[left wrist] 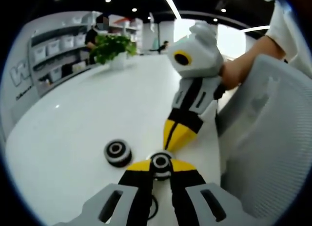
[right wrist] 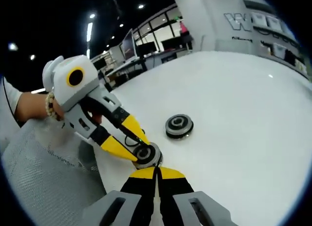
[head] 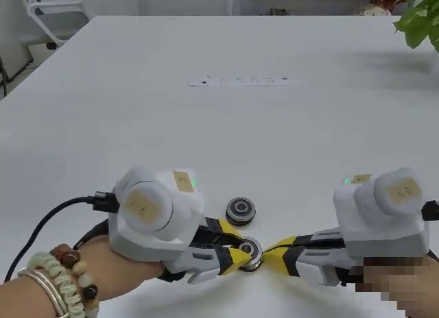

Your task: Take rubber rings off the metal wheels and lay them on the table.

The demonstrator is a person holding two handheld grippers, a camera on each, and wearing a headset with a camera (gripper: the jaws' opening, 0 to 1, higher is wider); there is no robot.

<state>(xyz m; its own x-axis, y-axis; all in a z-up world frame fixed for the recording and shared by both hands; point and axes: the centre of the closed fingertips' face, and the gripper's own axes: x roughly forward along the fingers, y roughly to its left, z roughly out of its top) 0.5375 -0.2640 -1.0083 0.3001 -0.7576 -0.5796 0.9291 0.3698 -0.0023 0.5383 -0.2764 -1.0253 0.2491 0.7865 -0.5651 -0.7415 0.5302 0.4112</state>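
- Near wheel: pinched in L gripper jaws, low over table, near edge; rubber ring looks still on.
- R gripper: jaws pressed together, tips at that wheel's rim.
- Far wheel: black ring on.
- Judged early; both rings left.

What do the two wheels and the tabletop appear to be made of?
Free wheel: shiny grey metal hub, likely steel, wrapped by a matte black ring, seemingly rubber. Held wheel: same look. Table: smooth white, faintly glossy, probably laminate; lights glint off it.
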